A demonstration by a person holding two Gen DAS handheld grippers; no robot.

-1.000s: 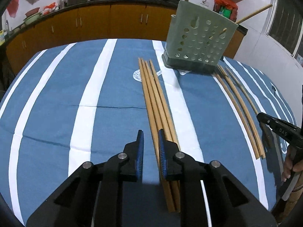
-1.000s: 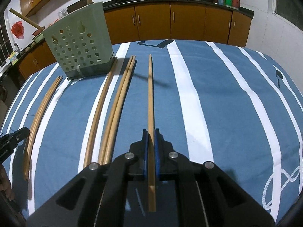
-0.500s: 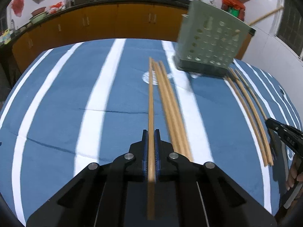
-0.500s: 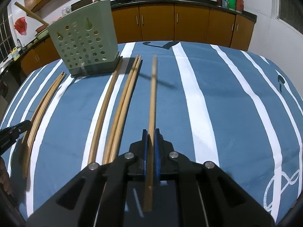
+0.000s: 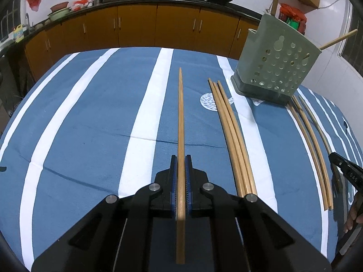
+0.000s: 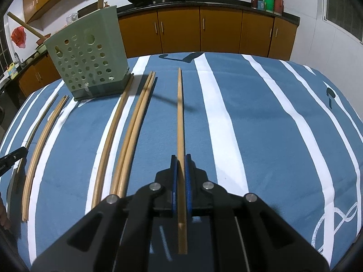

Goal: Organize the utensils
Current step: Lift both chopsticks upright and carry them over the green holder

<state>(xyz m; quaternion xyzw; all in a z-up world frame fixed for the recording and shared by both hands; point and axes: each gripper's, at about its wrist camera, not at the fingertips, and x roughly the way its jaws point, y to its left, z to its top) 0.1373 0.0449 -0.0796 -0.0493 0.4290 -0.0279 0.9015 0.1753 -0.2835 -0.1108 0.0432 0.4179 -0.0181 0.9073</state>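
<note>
Whereas a second earlier the left claw (image 5: pixel 180 165) stood spread over a bundle of four chopsticks on the table (image 5: pixel 90 117), it is now pressed shut on one chopstick (image 5: pixel 180 113), which runs forward from between its blue pads and sits apart from the three chopsticks (image 5: pixel 231 136) left lying side by side to its right. Its jaws finished closing early in that second and have not changed since. The right claw (image 6: pixel 180 165) pinches its own chopstick (image 6: pixel 180 113) just as it did a second ago, the stick pointing ahead over the blue and white striped cloth and casting a thin shadow. The left wrist view shows the green perforated utensil holder (image 5: pixel 276 68) standing at the far right of the table, with two sticks poking out of its top, and a further group of chopsticks (image 5: pixel 315 149) lying beyond it, near the tip of the right claw at the frame's right edge. The right wrist view shows the same holder (image 6: pixel 88 61) at the far left, a single chopstick (image 6: pixel 111 136) and a pair (image 6: pixel 133 131) lying between it and the pinched stick, and the left claw's tip (image 6: pixel 13 156) at the left edge. Only the right wrist view shows the open stretch of table to the right.
</note>
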